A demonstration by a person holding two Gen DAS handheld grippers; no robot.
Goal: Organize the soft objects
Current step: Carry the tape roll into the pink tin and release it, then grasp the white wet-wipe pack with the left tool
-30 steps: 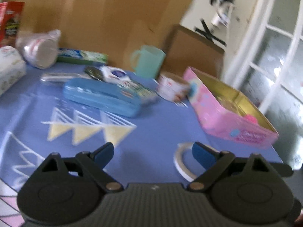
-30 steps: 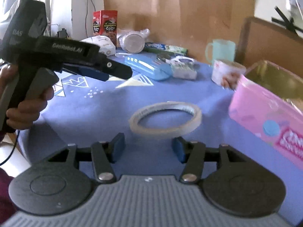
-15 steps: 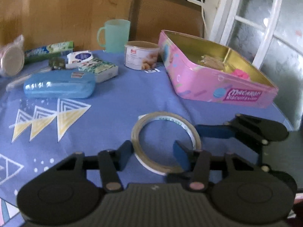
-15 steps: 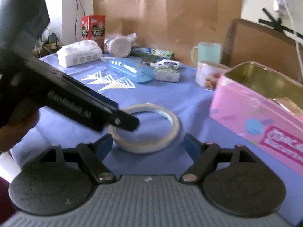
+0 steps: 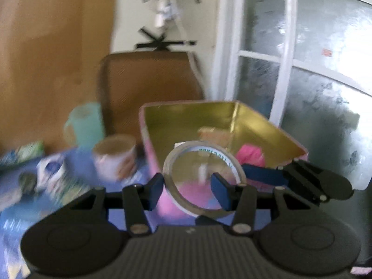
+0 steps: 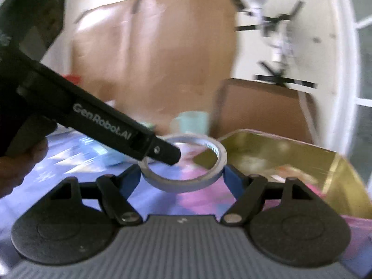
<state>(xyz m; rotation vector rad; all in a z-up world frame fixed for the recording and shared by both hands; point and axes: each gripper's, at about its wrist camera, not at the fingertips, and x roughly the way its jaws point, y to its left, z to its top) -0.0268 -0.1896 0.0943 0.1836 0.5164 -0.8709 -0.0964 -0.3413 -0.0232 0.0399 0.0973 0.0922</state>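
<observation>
Left wrist view: the left gripper (image 5: 188,187) is closed on one side of the tape roll (image 5: 204,179); one blue pad sits outside the ring's left wall and the other pad sits inside the ring.
Right wrist view: the right gripper (image 6: 182,176) has its blue pads against the outer wall of the tape roll (image 6: 183,162), one on the left side and one on the right side, so it grips the ring across its full width.
Tape roll: a whitish ring held up above the blue tablecloth (image 5: 76,200) by both claws, at the near edge of the pink tin (image 5: 232,125).
Left gripper in the right wrist view: its black body (image 6: 97,125) comes in from the left, and its tip touches the left part of the ring.
Pink tin: open, gold inside, just behind the ring; a bright pink soft object (image 5: 251,155) lies in it on the right side.
Farther left: a small round tub (image 5: 115,157), and behind it a pale green mug (image 5: 84,125); both are blurred.
Far: a brown chair back (image 5: 148,88) and a window with white bars (image 5: 286,53).
</observation>
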